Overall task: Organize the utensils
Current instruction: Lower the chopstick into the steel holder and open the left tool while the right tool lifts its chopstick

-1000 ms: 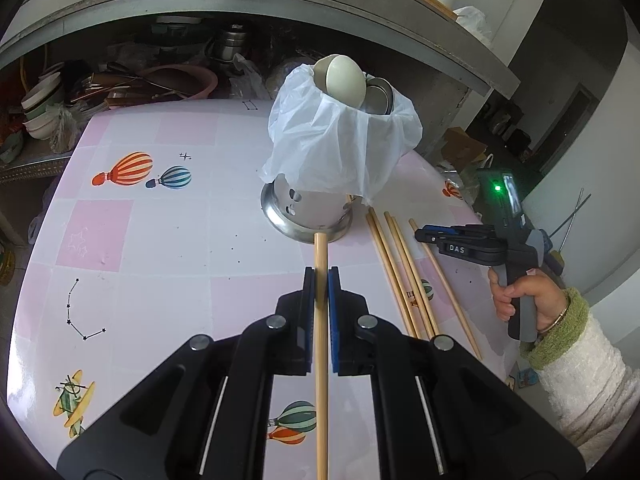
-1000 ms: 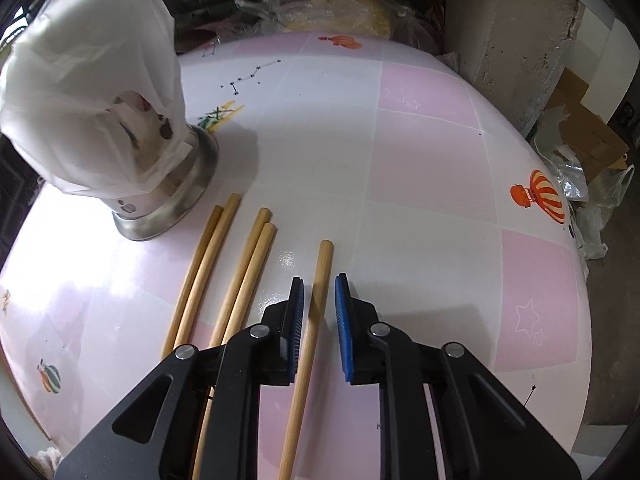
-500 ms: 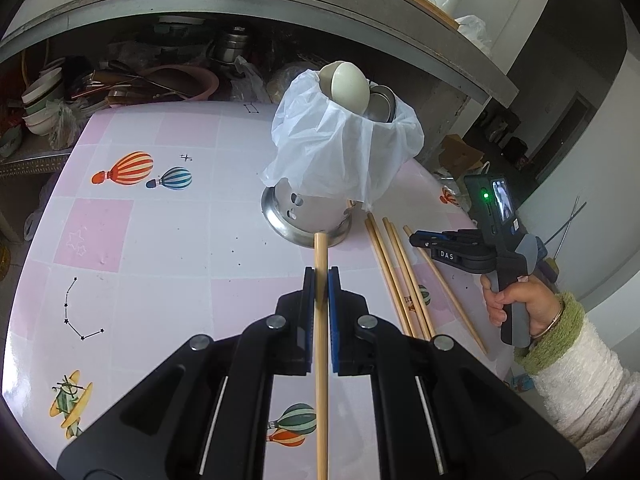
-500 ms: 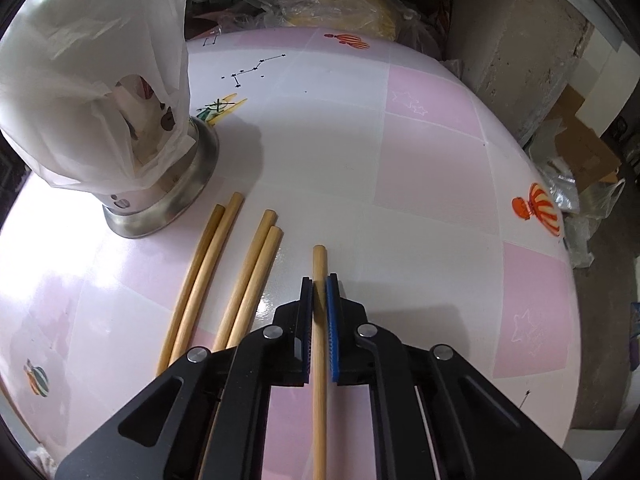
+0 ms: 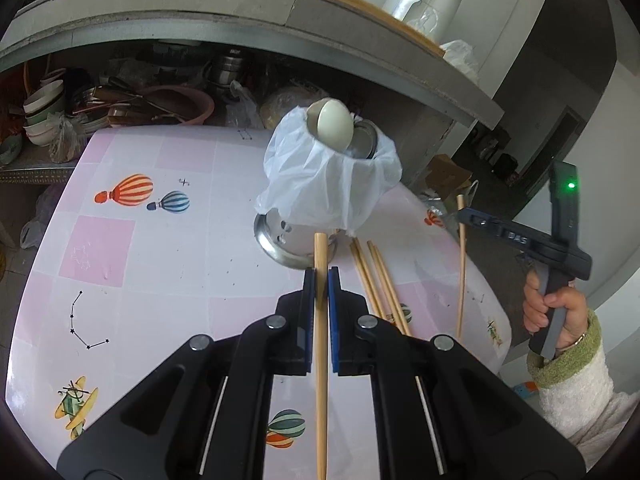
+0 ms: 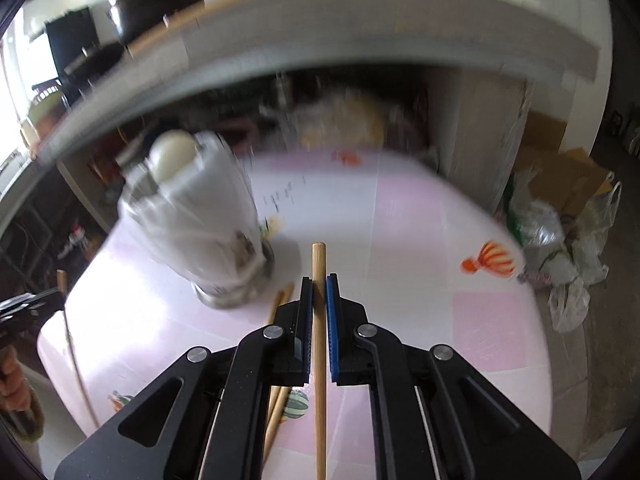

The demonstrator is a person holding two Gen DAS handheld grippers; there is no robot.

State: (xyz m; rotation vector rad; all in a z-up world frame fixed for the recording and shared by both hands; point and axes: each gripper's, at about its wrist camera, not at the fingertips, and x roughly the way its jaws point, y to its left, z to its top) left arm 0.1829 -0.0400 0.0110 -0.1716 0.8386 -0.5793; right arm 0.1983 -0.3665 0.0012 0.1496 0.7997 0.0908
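Observation:
My left gripper is shut on a wooden chopstick whose tip points at the metal utensil holder. A white plastic bag drapes the holder, and a pale spoon stands in it. My right gripper is shut on another chopstick, lifted off the table; in the left wrist view it hangs at the right. Several chopsticks lie on the pink tablecloth beside the holder's base. The right wrist view is blurred.
A person's hand in a white sleeve with a green cuff holds the right gripper's handle. Bowls and pans crowd the shelf under the concrete counter behind the table. Plastic bags and a cardboard box lie on the floor to the right.
My right gripper closed on the rightmost chopstick and lifted it off the table, tilting it upright. The left gripper kept still with its chopstick.

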